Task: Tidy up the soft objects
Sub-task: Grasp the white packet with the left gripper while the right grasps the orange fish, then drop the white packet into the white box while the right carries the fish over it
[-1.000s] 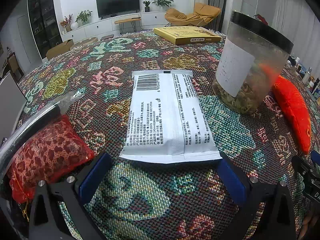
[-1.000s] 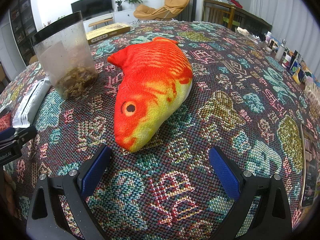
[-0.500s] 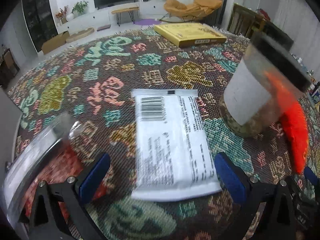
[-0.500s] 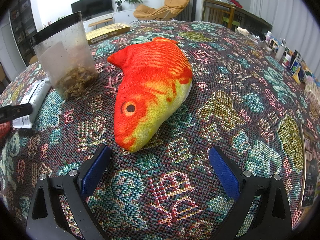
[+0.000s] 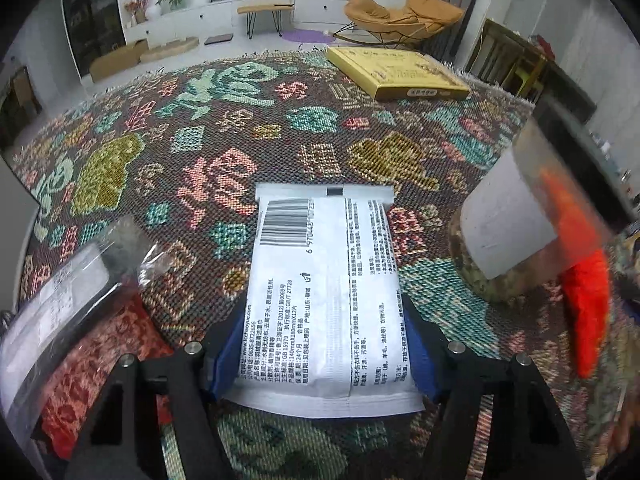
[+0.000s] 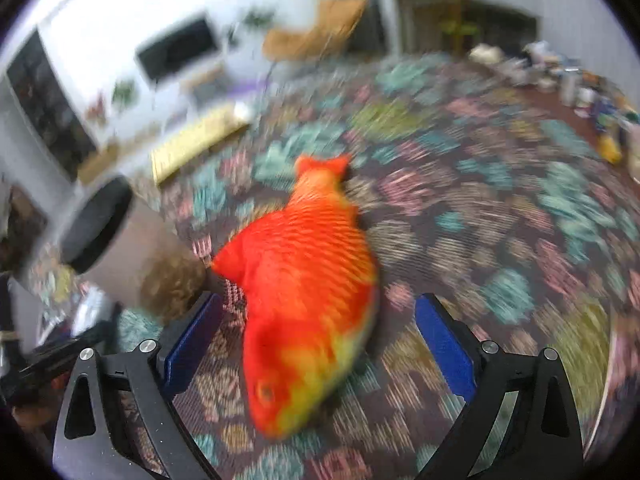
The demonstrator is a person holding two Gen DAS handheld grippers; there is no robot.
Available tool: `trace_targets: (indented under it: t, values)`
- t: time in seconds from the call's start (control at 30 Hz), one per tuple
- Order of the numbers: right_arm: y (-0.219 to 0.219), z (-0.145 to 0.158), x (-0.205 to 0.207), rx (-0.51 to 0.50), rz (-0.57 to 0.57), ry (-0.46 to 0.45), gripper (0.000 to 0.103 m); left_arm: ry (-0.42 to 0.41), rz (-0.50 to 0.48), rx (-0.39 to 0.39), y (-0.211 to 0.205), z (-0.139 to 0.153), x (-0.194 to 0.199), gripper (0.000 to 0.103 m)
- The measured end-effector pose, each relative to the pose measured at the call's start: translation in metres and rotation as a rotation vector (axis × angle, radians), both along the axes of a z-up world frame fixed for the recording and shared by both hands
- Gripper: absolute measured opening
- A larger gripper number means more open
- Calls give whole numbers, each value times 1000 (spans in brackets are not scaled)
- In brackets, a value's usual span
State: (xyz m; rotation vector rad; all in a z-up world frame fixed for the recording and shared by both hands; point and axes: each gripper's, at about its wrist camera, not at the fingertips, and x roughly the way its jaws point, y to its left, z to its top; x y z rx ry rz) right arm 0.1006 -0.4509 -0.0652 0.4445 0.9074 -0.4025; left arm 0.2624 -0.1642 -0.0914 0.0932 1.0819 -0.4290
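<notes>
Woven cloth in teal, pink and gold covers the tabletop (image 5: 224, 128) under both of my claws.

Nearest in the left view, my left claw (image 5: 325, 350) sits at the bottom centre of the frame. Its jaws have just been closing, and the white wipes packet (image 5: 324, 292) lies between them: both blue pads press the packet's long edges, so I am grasping it near its lower end. The packet runs straight up the frame from the claw, barcode at its far end. At lower left, a red patterned pouch in clear wrap (image 5: 80, 344) lies beside the claw. At right stands a clear jar with a black lid (image 5: 516, 224), blurred, with dried bits at its bottom. Further back, a flat yellow box (image 5: 396, 74) lies at upper right, and beyond the tabletop are a television and a tan chair.

In the right view, heavily blurred, my right claw (image 6: 316, 346) is released, its blue pads spread wide. The orange plush fish (image 6: 308, 284) lies between them, head toward the bottom of the frame and tail pointing up the frame; neither pad touches it. The jar stands at left, the yellow box behind it.
</notes>
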Motion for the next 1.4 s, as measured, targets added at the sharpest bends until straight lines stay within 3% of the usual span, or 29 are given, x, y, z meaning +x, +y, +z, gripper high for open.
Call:
trace_targets:
  t: [0.1, 0.17, 0.23, 0.33, 0.4, 0.53, 0.67, 0.9, 1.07, 1.1, 1.13, 1.2, 1.23, 1.3, 1.4]
  values:
    - [-10, -31, 31, 56, 40, 113, 92, 6, 2, -50, 10, 17, -4, 69]
    - [-7, -31, 36, -25, 45, 107, 35, 2, -3, -86, 18, 30, -8, 69]
    - [-11, -28, 40, 14, 42, 88, 32, -18, -19, -115, 25, 49, -15, 69]
    - [-26, 5, 34, 26, -28, -23, 32, -48, -45, -151, 41, 78, -28, 69]
    - [-25, 49, 27, -18, -57, -133, 32, -70, -60, -188, 60, 102, -39, 69]
    - [16, 122, 28, -73, 39, -255, 32, -115, -47, -231, 114, 143, -62, 69]
    - [102, 172, 30, -4, 222, -342, 33, -168, 28, -225, 196, 178, -86, 69]
    - [316, 215, 16, 259, 596, -434, 35, -265, 263, -64, 357, 206, -149, 69]
    - [451, 201, 14, 386, 808, -363, 37, -279, 476, 3, 452, 195, -194, 70]
    - [479, 189, 16, 439, 849, -335, 43, -283, 521, 9, 466, 192, -200, 75]
    - [496, 180, 16, 478, 882, -316, 60, -284, 570, 13, 480, 188, -207, 88]
    - [533, 150, 17, 552, 977, -220, 81, -281, 673, 2, 510, 178, -218, 101]
    - [540, 139, 16, 557, 997, -181, 80, -284, 717, -10, 520, 174, -224, 101]
    - [535, 122, 9, 507, 993, -162, 80, -286, 758, -29, 531, 168, -230, 101]
    - [500, 102, 0, 323, 916, -173, 80, -305, 760, -76, 523, 166, -230, 101]
